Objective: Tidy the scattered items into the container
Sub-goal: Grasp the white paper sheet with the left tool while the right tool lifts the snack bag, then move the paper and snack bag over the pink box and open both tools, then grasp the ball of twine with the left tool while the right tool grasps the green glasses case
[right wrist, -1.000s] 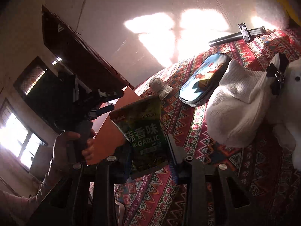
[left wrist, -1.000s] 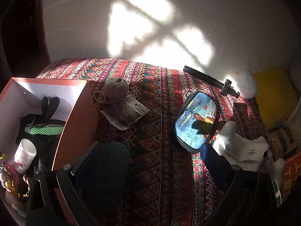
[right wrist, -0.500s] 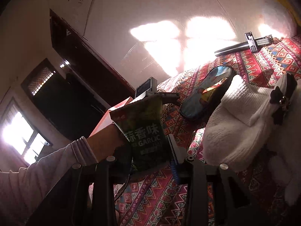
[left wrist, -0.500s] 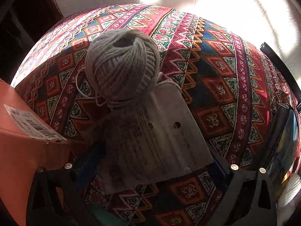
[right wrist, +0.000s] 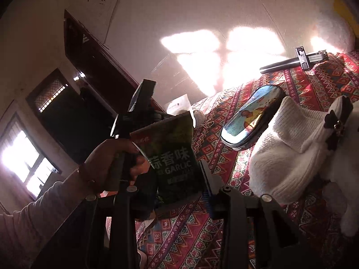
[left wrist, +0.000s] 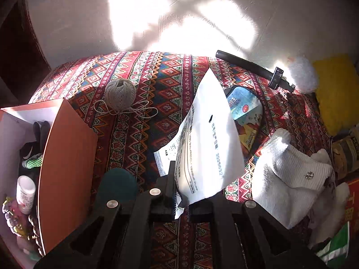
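Note:
My left gripper (left wrist: pixel 179 192) is shut on a white printed packet (left wrist: pixel 208 139) and holds it up above the patterned cloth (left wrist: pixel 139 143). An orange box (left wrist: pixel 65 159) with gloves and a small bottle inside stands at the left. A ball of twine (left wrist: pixel 120 94) lies on the cloth beyond the box. My right gripper (right wrist: pixel 179 192) is shut on a dark green garlic snack packet (right wrist: pixel 172 159), held in the air. The left gripper and its hand (right wrist: pixel 116 154) show behind that packet.
A blue pencil case (left wrist: pixel 245 114) (right wrist: pixel 249 121), white knit socks (left wrist: pixel 289 174) (right wrist: pixel 289 148) and a black tool (left wrist: pixel 253 67) (right wrist: pixel 291 61) lie on the cloth to the right. A yellow cushion (left wrist: pixel 336 89) sits far right. A wall stands behind.
My left gripper closed on the white packet beside the twine and lifted it up and back. My right gripper kept hold of the garlic packet and hardly moved.

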### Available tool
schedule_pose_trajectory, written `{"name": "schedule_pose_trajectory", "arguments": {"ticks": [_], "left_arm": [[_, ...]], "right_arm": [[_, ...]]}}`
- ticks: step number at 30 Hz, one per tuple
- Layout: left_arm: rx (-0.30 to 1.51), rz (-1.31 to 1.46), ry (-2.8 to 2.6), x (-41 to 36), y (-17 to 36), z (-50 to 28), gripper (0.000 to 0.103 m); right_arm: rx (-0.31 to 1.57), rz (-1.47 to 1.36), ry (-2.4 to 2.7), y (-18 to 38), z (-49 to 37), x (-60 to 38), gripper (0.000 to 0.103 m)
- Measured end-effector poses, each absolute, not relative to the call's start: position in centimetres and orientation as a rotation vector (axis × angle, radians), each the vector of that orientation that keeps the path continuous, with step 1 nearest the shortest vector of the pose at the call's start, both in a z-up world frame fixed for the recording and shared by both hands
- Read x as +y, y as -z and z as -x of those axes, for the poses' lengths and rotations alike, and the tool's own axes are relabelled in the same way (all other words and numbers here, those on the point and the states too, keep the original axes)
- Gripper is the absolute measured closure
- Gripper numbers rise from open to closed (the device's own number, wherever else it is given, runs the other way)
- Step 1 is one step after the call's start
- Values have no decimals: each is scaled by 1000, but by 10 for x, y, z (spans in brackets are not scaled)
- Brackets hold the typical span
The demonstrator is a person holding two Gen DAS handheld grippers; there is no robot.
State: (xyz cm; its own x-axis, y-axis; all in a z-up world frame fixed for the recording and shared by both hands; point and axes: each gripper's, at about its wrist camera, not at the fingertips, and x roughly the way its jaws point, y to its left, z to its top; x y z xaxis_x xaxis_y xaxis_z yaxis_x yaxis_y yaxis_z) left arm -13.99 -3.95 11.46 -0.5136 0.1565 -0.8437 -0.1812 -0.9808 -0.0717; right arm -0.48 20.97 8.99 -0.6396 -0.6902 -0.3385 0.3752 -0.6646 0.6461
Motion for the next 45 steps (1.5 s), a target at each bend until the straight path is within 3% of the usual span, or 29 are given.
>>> {"name": "schedule_pose_trajectory", "arguments": {"ticks": [4, 9, 15, 18, 24, 26, 27, 28, 29, 30, 34, 39, 45], "left_arm": [[102, 1140, -2704, -48, -170, 51, 99], [117, 905, -2862, -88, -201, -35, 99], [79, 731, -3007, -165, -223, -71, 99], [-49, 744, -3025, -221, -225, -49, 99], [-534, 799, -2880, -346, -196, 6, 98], [-618, 854, -2881, -371, -182, 15, 82], [-648, 878, -2909, -379, -178, 17, 50], [-679, 879, -2939, -385, -176, 15, 17], [-707, 842, -2958, -389, -177, 11, 8], [-720, 786, -2967, -391, -180, 5, 3], [-642, 682, -2970, -380, -190, -7, 0], [-511, 758, -2916, -338, -187, -8, 0], [-266, 859, -2829, -242, -174, -12, 0]], "right_arm": [[-731, -788, 2313, -93, 3, 206, 70], [-697, -793, 2339, -108, -12, 177, 71], [-548, -721, 2288, -150, -45, 94, 71], [-527, -691, 2232, -174, -41, 44, 71], [-389, -745, 2233, -202, 15, -74, 71], [-343, -792, 2262, -198, 36, -107, 65], [-321, -824, 2279, -194, 44, -120, 57], [-308, -840, 2312, -192, 47, -127, 32], [-307, -829, 2357, -190, 46, -130, 20], [-313, -803, 2382, -190, 42, -129, 19], [-373, -813, 2354, -180, 33, -110, 19], [-470, -815, 2388, -168, 5, -42, 19], [-768, -745, 2526, -155, -33, 105, 14]]}}
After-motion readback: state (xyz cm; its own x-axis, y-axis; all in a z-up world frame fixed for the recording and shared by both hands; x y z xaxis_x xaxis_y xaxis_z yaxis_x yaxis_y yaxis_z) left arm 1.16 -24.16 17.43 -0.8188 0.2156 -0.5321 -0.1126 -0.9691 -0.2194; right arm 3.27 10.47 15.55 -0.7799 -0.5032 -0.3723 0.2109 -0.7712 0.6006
